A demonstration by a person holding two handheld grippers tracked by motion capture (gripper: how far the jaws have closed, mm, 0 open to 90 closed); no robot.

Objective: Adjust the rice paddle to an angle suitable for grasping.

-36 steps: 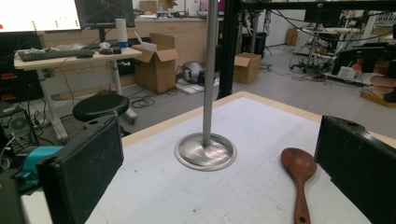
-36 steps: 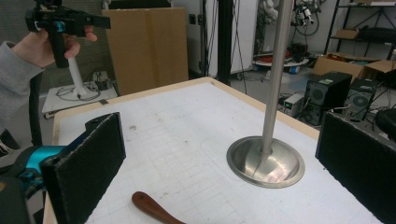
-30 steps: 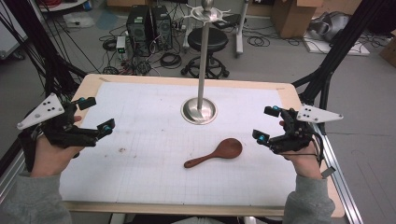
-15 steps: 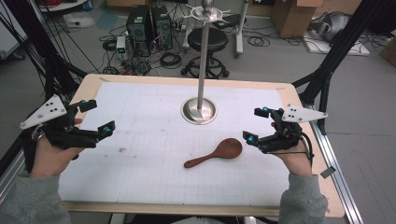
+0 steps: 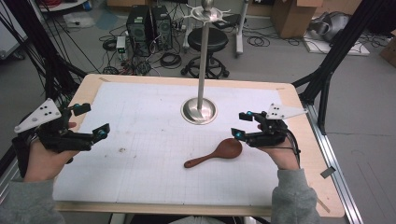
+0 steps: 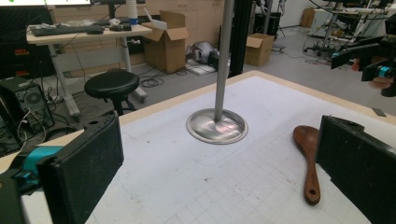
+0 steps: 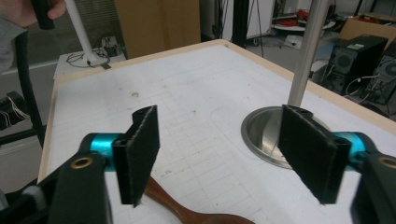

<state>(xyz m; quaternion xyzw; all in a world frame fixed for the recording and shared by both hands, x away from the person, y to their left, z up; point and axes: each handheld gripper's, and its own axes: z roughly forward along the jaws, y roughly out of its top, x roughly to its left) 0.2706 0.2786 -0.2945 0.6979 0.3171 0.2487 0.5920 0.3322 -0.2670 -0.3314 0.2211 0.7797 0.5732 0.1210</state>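
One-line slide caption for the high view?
Open right gripper hovers by a wooden spoon; open left gripper waits across the mat from a metal stand.

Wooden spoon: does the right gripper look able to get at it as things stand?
Probably yes. The right gripper hangs open beside the wooden spoon's bowl, and the spoon lies flat on the white mat with nothing between them.

High camera looks down the table; both gripper cameras, low and probably near, share the metal stand [image 5: 199, 110].

A brown spoon [image 5: 215, 153] is seen on a white mat [image 5: 140, 140] marked with thin grey squares; the stand [image 5: 199, 111] is silver.
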